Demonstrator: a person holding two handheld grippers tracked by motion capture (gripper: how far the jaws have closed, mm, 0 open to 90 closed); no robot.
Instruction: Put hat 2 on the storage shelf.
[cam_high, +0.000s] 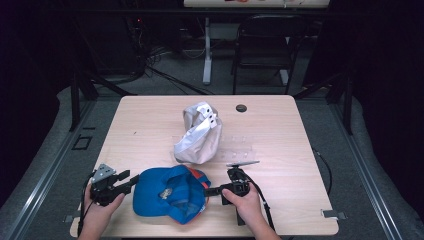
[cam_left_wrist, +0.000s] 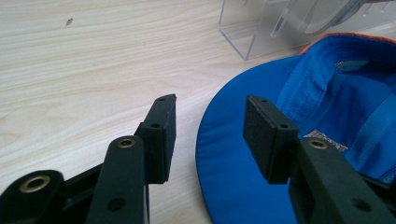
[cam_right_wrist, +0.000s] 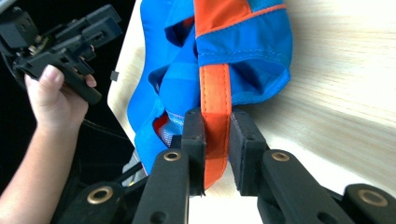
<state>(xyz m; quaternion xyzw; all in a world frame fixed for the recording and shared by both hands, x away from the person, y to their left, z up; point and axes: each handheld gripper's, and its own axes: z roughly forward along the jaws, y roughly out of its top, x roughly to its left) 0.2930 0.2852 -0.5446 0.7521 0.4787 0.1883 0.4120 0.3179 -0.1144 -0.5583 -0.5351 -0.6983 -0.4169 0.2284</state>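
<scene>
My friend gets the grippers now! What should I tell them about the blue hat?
Right gripper: jaws closed on the orange strap at the back of the blue cap.
Left gripper: open, jaws straddling the brim edge, not gripping.
The cap lies upside down at the table's near edge; a white cap sits beyond it by a clear stand.
Done: strap held. Left: probably grip the brim, then lift.

Light wood worktop, small dark round grommet near the far edge. Grey carpet floor around it, dark metal rails on both sides. Behind: black chair, white table leg, cable tangle on the floor. Room dark, worktop lit.
</scene>
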